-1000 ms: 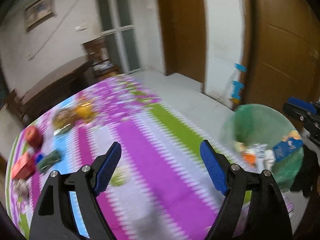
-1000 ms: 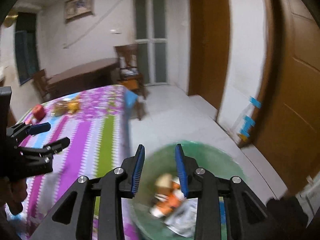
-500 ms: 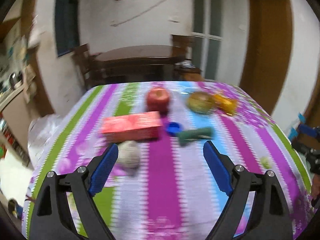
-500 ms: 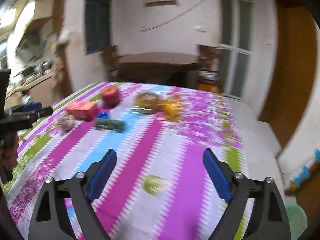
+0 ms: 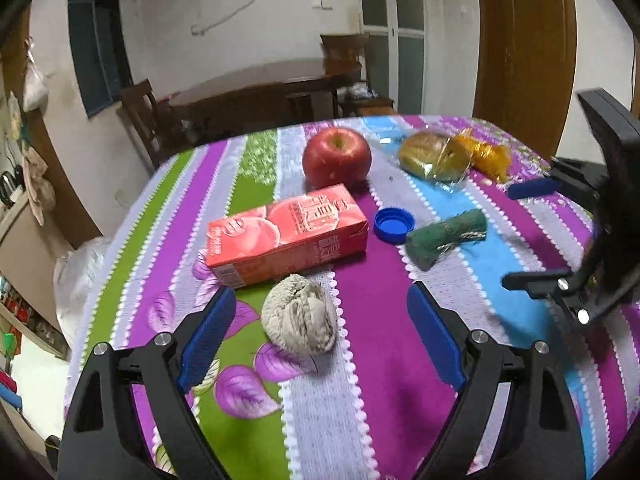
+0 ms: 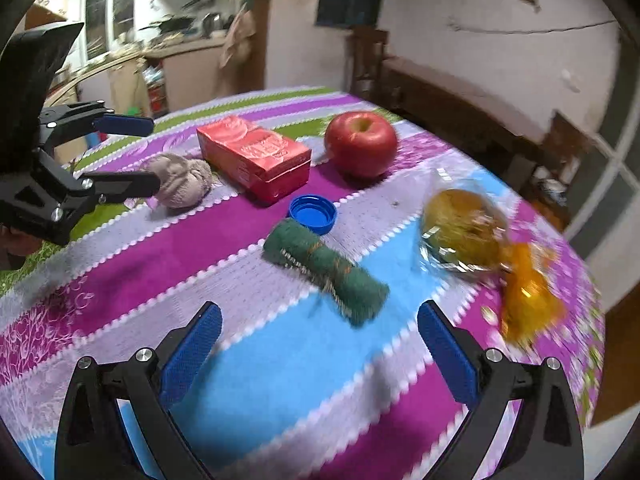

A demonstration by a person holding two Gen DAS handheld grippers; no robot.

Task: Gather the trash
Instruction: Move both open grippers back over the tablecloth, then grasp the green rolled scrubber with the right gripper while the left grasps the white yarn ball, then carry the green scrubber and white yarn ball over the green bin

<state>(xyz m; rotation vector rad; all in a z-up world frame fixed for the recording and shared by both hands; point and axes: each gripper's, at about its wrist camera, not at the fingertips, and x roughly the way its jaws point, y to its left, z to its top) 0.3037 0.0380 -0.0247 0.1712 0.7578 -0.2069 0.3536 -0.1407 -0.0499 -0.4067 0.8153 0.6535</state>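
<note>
Left wrist view looks down on a striped tablecloth (image 5: 400, 380) with the left gripper (image 5: 316, 338) spread wide and empty, a crumpled grey paper ball (image 5: 299, 320) lying between its blue pads but touched by neither. Just past the ball, at 12 o'clock, lies a red juice carton (image 5: 286, 234) on its side. A blue bottle cap (image 5: 394, 225) sits at the carton's 3 o'clock, nearly touching it, and a rolled green wrapper (image 5: 446, 238) lies just beyond the cap. A red apple (image 5: 337, 157) stands behind the carton, with a wrapped bun (image 5: 436, 156) and an orange wrapper (image 5: 486, 155) at 1 o'clock.

From the right wrist view, the right gripper (image 6: 320, 354) has its jaws opening with nothing between them, and the green wrapper (image 6: 326, 270) sits just ahead at 12 o'clock.

As I judge it, plenty is left: ball, carton, cap and both wrappers all remain on the table, and no bin shows in either view. The apple and bun look like food, not trash.

Room to move is fair. The cloth in front of both tools is bare, but the 2 grippers hang near each other, so a crossing reach could clash. The orange wrapper lies close to the table's far edge at 2 o'clock.
</note>
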